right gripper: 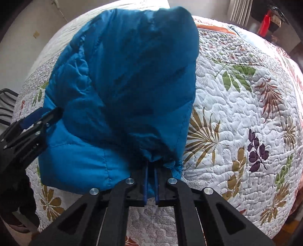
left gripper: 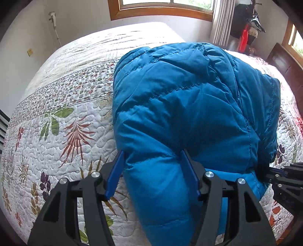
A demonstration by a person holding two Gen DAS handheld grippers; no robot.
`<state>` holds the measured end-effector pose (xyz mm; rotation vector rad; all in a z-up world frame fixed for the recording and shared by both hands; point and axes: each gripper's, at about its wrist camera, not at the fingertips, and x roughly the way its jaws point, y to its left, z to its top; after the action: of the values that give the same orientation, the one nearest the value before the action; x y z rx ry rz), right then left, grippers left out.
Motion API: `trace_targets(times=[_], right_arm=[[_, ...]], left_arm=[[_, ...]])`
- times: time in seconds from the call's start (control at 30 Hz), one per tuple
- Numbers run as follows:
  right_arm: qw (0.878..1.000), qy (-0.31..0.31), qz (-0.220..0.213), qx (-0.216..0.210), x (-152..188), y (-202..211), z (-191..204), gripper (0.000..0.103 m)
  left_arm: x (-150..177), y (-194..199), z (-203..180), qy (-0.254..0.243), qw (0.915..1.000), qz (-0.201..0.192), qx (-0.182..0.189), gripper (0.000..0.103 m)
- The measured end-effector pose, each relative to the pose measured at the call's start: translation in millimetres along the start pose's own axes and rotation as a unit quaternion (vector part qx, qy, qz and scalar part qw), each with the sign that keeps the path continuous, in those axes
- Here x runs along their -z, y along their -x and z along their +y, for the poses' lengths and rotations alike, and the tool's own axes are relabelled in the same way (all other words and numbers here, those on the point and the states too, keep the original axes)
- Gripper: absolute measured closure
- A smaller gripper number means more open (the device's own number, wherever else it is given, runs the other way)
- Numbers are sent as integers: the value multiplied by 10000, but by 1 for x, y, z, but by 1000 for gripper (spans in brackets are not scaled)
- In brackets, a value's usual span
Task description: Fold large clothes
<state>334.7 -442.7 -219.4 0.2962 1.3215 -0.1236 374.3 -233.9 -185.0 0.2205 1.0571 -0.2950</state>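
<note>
A puffy blue quilted jacket [left gripper: 189, 94] is bunched up on a floral quilted bed [left gripper: 66, 123]. My left gripper [left gripper: 153, 152] holds a thick padded fold at the jacket's near left end, its blue pads pressed against both sides of the fold. My right gripper [right gripper: 151, 170] is shut on a thin edge at the near end of the jacket [right gripper: 123, 75], with the pads almost together. Each gripper shows in the other's view: the right gripper [left gripper: 284, 176] at the jacket's right side, the left gripper [right gripper: 37, 121] at its left. The jacket's underside is hidden.
The quilt [right gripper: 236, 113] spreads wide to the right of the jacket. A wood-framed window [left gripper: 161, 9] and a curtain [left gripper: 221, 20] are behind the bed. Dark and red hanging clothes [left gripper: 244, 36] and dark wooden furniture [left gripper: 284, 62] are at the far right.
</note>
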Motion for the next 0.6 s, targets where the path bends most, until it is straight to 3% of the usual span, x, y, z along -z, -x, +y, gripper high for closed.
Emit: trace_targets(times=[0.17, 0.3, 0.43, 0.6], right_arm=[[10000, 49, 54, -66, -4, 15, 1, 99], [9982, 326, -477, -183, -12, 62, 13, 89], [9950, 435, -892, -112, -46, 82, 19, 86], [9945, 320, -994, -39, -89, 63, 17, 86]], left_arm=[[-3, 2, 4, 78, 9999, 81, 89, 43], [-15, 14, 14, 120, 9999, -51, 84, 46], [-39, 21, 22, 212, 9995, -237, 13, 46], [-63, 7, 18, 172, 9997, -146, -27, 46]])
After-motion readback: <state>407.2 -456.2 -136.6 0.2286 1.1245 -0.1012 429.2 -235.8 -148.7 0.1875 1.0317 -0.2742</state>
